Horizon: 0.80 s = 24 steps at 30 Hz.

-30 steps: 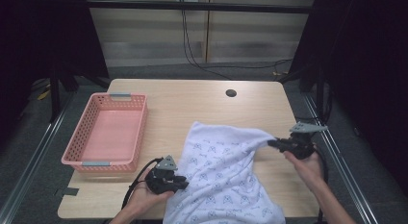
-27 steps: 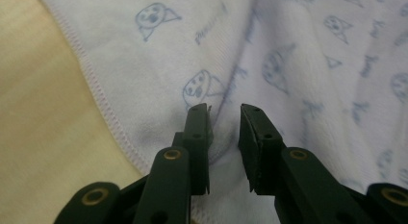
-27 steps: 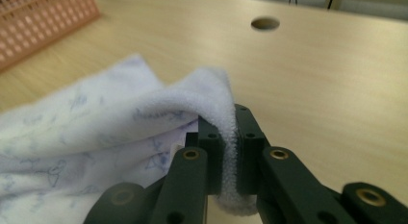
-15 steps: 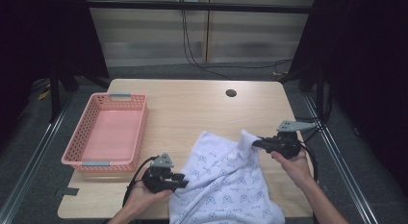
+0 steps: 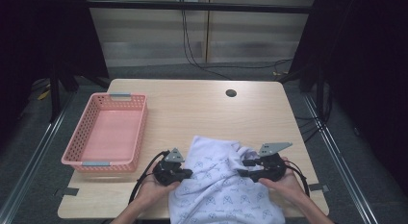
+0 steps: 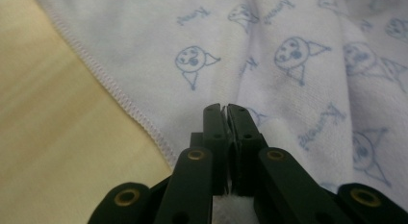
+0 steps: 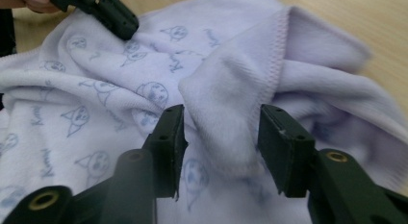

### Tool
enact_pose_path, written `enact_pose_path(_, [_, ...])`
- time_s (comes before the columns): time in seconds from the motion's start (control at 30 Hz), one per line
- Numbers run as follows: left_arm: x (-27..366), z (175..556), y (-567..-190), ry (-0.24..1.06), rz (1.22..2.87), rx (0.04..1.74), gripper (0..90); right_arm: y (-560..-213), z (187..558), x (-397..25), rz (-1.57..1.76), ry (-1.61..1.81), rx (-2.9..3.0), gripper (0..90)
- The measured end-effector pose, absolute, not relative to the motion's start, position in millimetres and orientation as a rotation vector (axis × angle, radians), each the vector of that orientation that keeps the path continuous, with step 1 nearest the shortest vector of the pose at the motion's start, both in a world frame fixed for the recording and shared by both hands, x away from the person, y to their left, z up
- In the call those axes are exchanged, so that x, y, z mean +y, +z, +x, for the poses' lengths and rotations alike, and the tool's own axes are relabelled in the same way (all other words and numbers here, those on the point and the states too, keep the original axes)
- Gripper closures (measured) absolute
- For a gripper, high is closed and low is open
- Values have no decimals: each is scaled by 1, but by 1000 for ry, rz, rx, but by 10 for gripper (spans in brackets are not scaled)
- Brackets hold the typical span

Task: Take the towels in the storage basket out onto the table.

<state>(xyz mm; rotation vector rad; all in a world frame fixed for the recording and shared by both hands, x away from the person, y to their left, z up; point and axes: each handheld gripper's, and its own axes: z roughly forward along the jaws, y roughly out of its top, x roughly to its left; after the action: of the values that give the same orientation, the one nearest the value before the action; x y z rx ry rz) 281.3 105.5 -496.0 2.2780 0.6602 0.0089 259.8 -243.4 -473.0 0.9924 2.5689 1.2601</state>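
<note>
- The white towel (image 5: pixel 219 185), printed with small blue cartoon faces, is lying rumpled at the near edge of the desk (image 5: pixel 202 113), at about 6 o'clock in the high view, with its near part hanging over that edge.
- The left claw (image 5: pixel 188 174) is sitting at the towel's 9 o'clock side; in the left gripper view its jaws are pressed almost together, pinching the towel (image 6: pixel 288 65) just inside the stitched hem, and a bit of white cloth is showing between them.
- The person's left hand (image 5: pixel 155 187) is gripping that tool from the near side, its cable looping toward the desk edge.
- The right claw (image 5: pixel 244 167) is resting at the towel's 3 o'clock side; in the right gripper view the jaws are standing wide apart, with a raised fold of the towel (image 7: pixel 231 89) lying loose between them, gripped by neither.
- In that same view the left claw (image 7: pixel 126 26) is showing at 11 o'clock, its tip on the cloth.
- The pink basket (image 5: pixel 77 156) is sitting at 9 o'clock on the desk, just beside the left claw yet apart from the towel.
- A dark round hole (image 5: pixel 231 93) is showing at the desk's far side, near 1 o'clock.
</note>
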Motion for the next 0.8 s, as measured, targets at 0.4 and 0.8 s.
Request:
enact_pose_path(0.4, [115, 277, -494, -15, 2232, 693, 743, -464, 269, -264, 1075, 1391, 2452, 714])
enact_pose_path(0.8, [115, 273, -497, -30, 2225, 698, 710, -490, 274, -226, 948, 1372, 2609, 523])
